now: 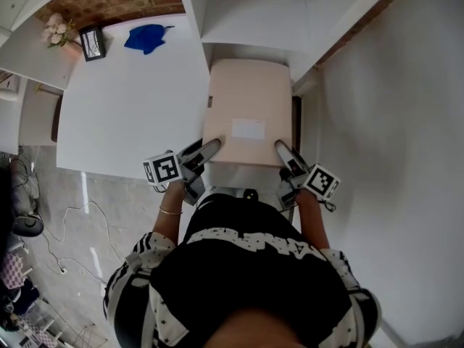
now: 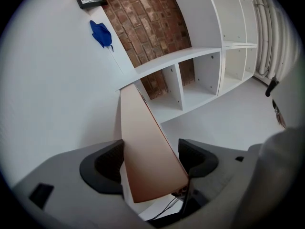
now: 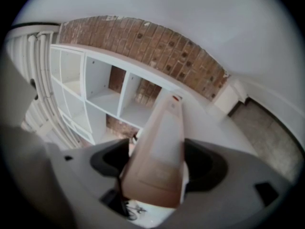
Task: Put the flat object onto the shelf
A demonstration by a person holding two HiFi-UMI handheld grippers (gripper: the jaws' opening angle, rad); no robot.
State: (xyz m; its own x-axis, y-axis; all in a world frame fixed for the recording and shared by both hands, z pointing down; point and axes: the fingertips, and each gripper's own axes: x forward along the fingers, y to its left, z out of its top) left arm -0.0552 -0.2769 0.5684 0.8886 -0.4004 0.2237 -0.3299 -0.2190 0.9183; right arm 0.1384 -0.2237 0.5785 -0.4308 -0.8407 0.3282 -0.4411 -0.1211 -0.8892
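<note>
A flat pale-pink box (image 1: 246, 111) with a white label is held level in front of the white cube shelf (image 1: 254, 13), its far edge toward the shelf's lower opening. My left gripper (image 1: 201, 154) is shut on the box's near left corner, and my right gripper (image 1: 285, 153) is shut on its near right corner. In the left gripper view the box (image 2: 143, 137) runs edge-on between the jaws of the left gripper (image 2: 152, 163) toward the shelf (image 2: 205, 75). In the right gripper view the box (image 3: 159, 147) fills the gap of the right gripper (image 3: 155, 163), with the shelf's compartments (image 3: 95, 89) beyond.
A white table (image 1: 130, 100) lies left of the box, with a blue cloth (image 1: 147, 37), a small framed picture (image 1: 93, 42) and flowers (image 1: 56, 29) at its far end. Behind the shelf is a brick wall (image 2: 143, 27). Cables (image 1: 72, 216) trail on the floor at left.
</note>
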